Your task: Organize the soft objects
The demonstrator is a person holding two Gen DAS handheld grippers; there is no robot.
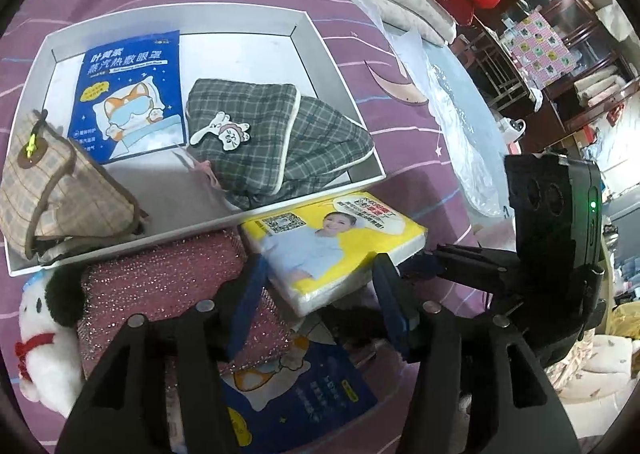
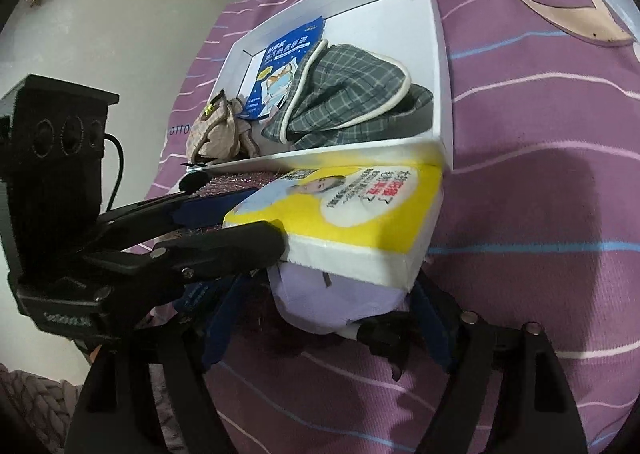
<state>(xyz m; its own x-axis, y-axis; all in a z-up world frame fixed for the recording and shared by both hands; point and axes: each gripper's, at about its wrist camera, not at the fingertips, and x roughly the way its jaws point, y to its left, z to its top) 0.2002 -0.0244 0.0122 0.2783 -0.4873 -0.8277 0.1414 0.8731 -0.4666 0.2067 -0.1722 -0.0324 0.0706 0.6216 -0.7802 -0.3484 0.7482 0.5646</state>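
Straddling the near corner of the yellow tissue pack [image 1: 340,246], left jaws [image 1: 318,286] parted, one blue pad at each edge; cannot tell whether pressing or only flanking. Reaching in at the pack's right end, right jaws [image 1: 424,260], seen from their own camera [image 2: 328,322] spread apart beneath the pack, around a lilac soft thing [image 2: 328,294], with a gap on the left side.

Lying printed face up and tilted, propped on what sits below, long axis running along the near wall of the white box [image 1: 240,13], far edge touching that wall. Open bed cover [image 2: 520,213] to the right of the pack and the box; bed edge and floor [image 2: 120,13] off to the left in the right wrist view.

Crowding the pack's left side: pink glitter pad [image 1: 160,286], partly under it; white plush toy [image 1: 44,334] beyond; blue packet [image 1: 304,402] underneath, near the jaws. Inside the box: another blue packet [image 1: 128,93] flat, green plaid cushion [image 1: 280,133] against the near wall, beige checked bag [image 1: 52,193] in the left corner, bare floor at the far right corner. Clear plastic bag [image 1: 460,125] on the bed to the right.
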